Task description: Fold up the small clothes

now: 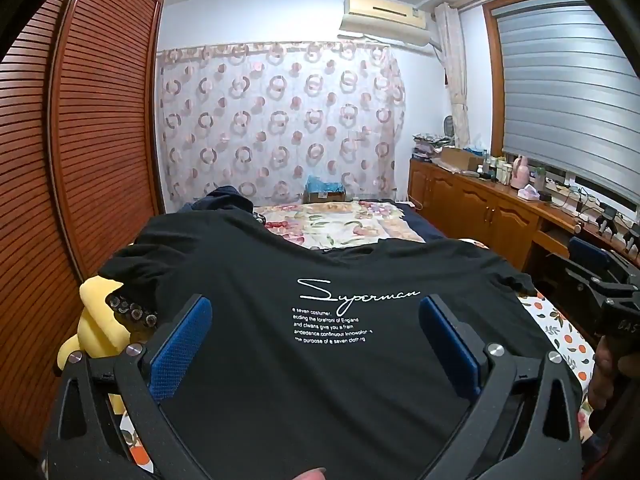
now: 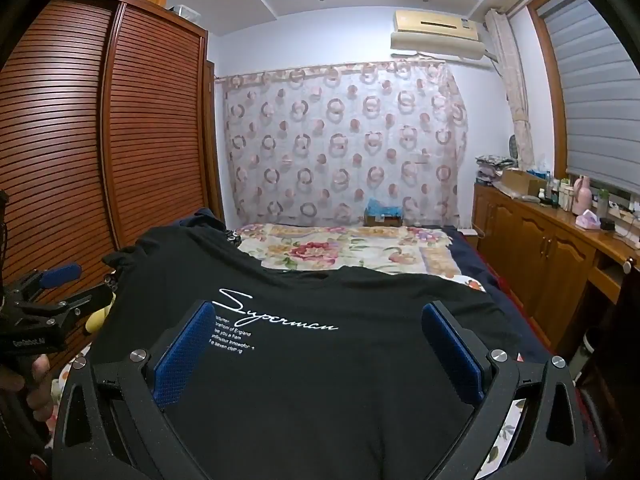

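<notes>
Lying flat on bed (image 1: pixel 560 320): black T-shirt (image 1: pixel 320 360). Left gripper (image 1: pixel 316 344) and right gripper (image 2: pixel 318 354) above shirt, jaws wide apart, nothing clamped.

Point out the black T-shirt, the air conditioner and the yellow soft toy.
black T-shirt (image 1: pixel 320 380), left wrist view, plain cloth below the print.
air conditioner (image 2: pixel 436 28), right wrist view, front panel.
yellow soft toy (image 1: pixel 94 292), left wrist view, upper part.
</notes>
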Action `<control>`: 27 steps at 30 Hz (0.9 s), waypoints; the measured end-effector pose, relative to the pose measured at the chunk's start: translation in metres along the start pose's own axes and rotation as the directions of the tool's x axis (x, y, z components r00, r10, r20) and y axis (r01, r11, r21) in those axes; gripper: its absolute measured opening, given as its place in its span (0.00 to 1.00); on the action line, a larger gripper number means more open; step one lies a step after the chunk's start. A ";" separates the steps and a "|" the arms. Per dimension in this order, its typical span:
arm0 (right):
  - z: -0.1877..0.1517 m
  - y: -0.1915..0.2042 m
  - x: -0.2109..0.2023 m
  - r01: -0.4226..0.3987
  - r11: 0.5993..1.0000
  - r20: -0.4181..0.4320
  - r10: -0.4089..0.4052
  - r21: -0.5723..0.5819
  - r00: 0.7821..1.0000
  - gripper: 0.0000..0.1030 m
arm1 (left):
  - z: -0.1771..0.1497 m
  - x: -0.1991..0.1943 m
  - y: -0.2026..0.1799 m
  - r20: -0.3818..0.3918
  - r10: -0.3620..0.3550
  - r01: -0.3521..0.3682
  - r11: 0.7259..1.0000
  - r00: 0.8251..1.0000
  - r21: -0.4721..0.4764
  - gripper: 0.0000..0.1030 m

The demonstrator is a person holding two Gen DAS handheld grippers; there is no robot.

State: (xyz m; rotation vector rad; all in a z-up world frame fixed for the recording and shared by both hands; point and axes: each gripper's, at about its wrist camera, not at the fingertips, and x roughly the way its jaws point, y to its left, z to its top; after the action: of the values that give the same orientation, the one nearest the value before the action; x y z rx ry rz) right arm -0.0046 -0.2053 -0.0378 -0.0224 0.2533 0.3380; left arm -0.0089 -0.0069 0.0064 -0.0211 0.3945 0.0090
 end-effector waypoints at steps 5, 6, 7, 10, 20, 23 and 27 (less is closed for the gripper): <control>0.003 0.003 0.000 0.002 1.000 -0.002 -0.002 -0.003 1.000 1.00 | 0.001 -0.002 -0.001 0.005 0.001 -0.001 1.000 1.000 0.006 1.00; 0.002 0.004 0.000 0.002 1.000 -0.002 -0.002 -0.002 1.000 1.00 | 0.001 -0.002 0.000 0.005 -0.003 0.003 1.000 1.000 0.005 1.00; 0.002 0.004 0.000 0.002 1.000 -0.002 -0.002 -0.003 1.000 1.00 | 0.001 -0.002 0.000 0.006 -0.003 0.003 1.000 1.000 0.004 1.00; 0.002 0.004 0.000 0.002 1.000 -0.001 -0.002 -0.002 1.000 1.00 | 0.001 -0.002 -0.001 0.006 -0.001 0.001 1.000 1.000 0.006 1.00; 0.003 0.005 0.000 -0.003 1.000 0.001 0.003 -0.002 1.000 1.00 | 0.002 -0.004 -0.001 0.013 0.001 -0.001 1.000 1.000 0.010 1.00; 0.003 0.004 -0.001 -0.004 1.000 0.002 0.004 -0.001 1.000 1.00 | 0.002 -0.004 -0.001 0.012 0.001 -0.001 1.000 1.000 0.010 1.00; 0.002 0.004 -0.002 -0.004 1.000 0.002 0.004 0.000 1.000 1.00 | 0.002 -0.004 -0.001 0.014 -0.001 0.001 1.000 1.000 0.010 1.00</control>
State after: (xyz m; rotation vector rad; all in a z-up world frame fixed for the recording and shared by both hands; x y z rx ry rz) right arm -0.0069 -0.2019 -0.0353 -0.0215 0.2510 0.3419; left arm -0.0121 -0.0079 0.0101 -0.0116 0.3810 0.0062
